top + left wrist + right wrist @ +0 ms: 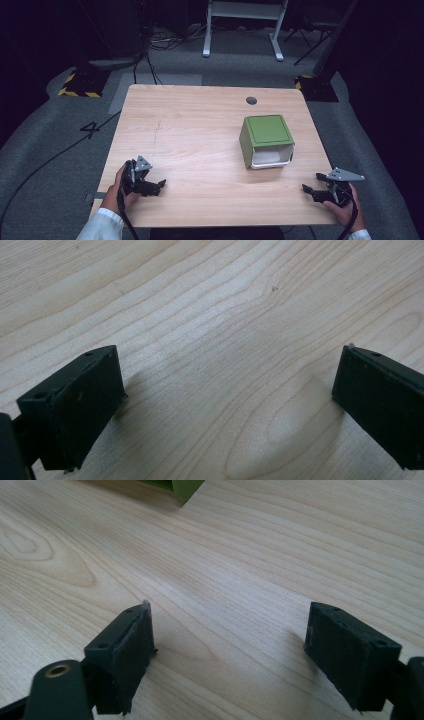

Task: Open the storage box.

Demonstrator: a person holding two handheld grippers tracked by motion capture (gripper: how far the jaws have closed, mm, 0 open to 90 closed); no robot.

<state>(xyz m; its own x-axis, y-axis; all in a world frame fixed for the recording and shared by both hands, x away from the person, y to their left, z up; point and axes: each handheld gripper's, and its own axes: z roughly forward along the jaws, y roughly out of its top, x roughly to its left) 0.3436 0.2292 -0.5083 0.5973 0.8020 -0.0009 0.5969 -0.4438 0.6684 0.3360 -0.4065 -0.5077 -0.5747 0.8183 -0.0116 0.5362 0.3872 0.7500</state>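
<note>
Left hand (120,187): it comes in at the bottom left of the high view, in a white sleeve (100,225), and it holds the left gripper.
Left gripper (157,186): it sits low over the near left part of the table (190,130). A grey three-cornered plate (143,163) is on top of it. Its jaws point toward the middle of the table.
Left gripper jaws: in the left gripper view (225,390) the two black jaws are far apart. There is just bare wood between them. They hold nothing.
Table: it is light wood with wavy grain lines. A small round dark hole (251,100) is near its far edge.
Green box (266,141): it lies on the right half of the table, past the middle, well apart from both grippers. Its green side faces up. The open end faces the person, and a white inside (270,157) shows there. In the right gripper view a green corner (182,487) peeks in at the top.
Right gripper (313,186): it is near the right front corner of the table, with its own grey plate (345,174) on top. Its jaws point left, toward the middle.
Right gripper jaws: in the right gripper view (227,635) they are wide apart over bare wood. They hold nothing.
Right hand (345,207): it comes in at the bottom right and holds the right gripper.
Floor (45,135): grey carpet with black cables (55,155) on it.
</note>
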